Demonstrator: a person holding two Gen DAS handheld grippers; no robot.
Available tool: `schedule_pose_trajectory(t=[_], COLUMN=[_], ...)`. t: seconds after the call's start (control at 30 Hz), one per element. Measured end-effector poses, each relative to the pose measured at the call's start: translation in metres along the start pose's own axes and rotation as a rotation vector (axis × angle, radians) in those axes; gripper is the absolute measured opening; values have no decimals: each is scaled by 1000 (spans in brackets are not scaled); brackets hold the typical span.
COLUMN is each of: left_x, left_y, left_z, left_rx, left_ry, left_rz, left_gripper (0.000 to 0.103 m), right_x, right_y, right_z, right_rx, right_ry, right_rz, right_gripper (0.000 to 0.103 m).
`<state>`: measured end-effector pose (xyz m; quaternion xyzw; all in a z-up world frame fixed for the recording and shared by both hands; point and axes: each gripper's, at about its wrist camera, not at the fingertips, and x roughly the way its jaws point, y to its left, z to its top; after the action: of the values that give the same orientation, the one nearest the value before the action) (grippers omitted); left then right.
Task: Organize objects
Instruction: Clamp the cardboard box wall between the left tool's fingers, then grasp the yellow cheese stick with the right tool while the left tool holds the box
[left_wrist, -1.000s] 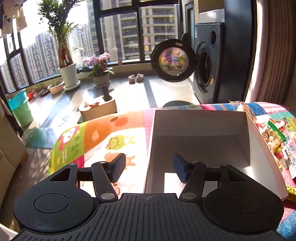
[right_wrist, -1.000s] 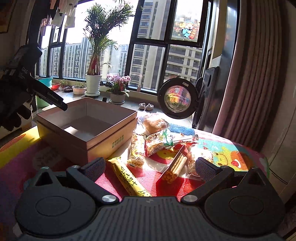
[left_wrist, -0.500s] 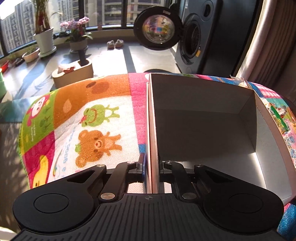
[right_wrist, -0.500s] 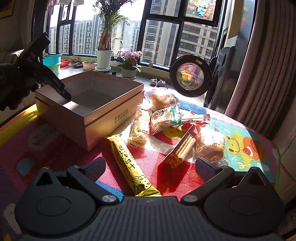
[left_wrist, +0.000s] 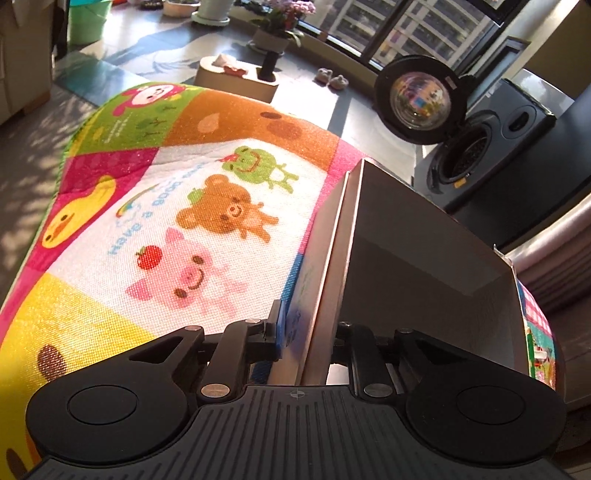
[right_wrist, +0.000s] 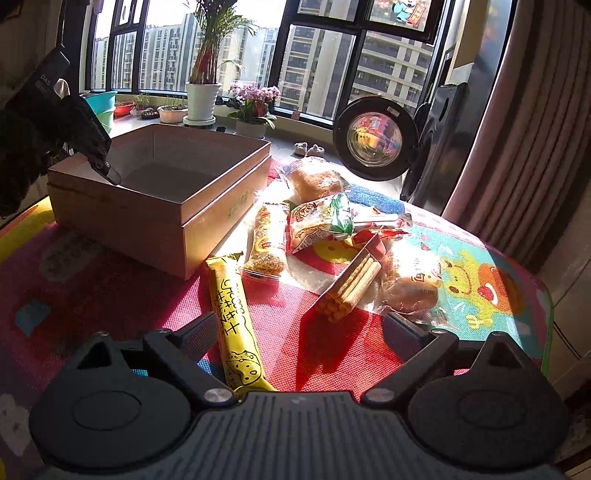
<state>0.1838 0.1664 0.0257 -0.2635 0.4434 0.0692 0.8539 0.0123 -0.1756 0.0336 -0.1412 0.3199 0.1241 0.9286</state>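
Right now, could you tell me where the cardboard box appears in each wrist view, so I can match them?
Left wrist: cardboard box fills centre-right, its near wall clamped in the left gripper.
Right wrist: the box sits upper left, snacks to its right.
Shared landmark: the open washing machine door.

In the left wrist view, the box wall hides the contact of the left gripper's fingers. The box floor is in shadow. The yellow snack packet disappears behind the right gripper body.
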Motion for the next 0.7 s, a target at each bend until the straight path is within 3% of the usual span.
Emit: schedule_pose_trajectory(t=[0.13,0.33,0.4,0.47,0.57,0.7], left_x=[-3,-10,-11,-12,-12,-8], left_y=[-5,-30,-31,-29,-23,-21], left_z=[-6,-28,-31,-31,-25,-21], left_rx=[9,382,447,448,363,279], left_ry=[-15,-109,-126,-134,-141,-148], left_rz=[24,84,80,79,72,64], left_gripper=[18,11,10,10,9,10], right_x=[6,11,11,13,17,21], right_y=[-7,-13,-12,-11,-8,-2], right_z=[-2,-3,-2,-2,-3,-3], right_rx=[30,48,52,58,65,57], right_ry=[23,45,45,51,80,94], right_rz=[8,40,54,77,121,144], right_gripper=[91,86,82,75,58,50])
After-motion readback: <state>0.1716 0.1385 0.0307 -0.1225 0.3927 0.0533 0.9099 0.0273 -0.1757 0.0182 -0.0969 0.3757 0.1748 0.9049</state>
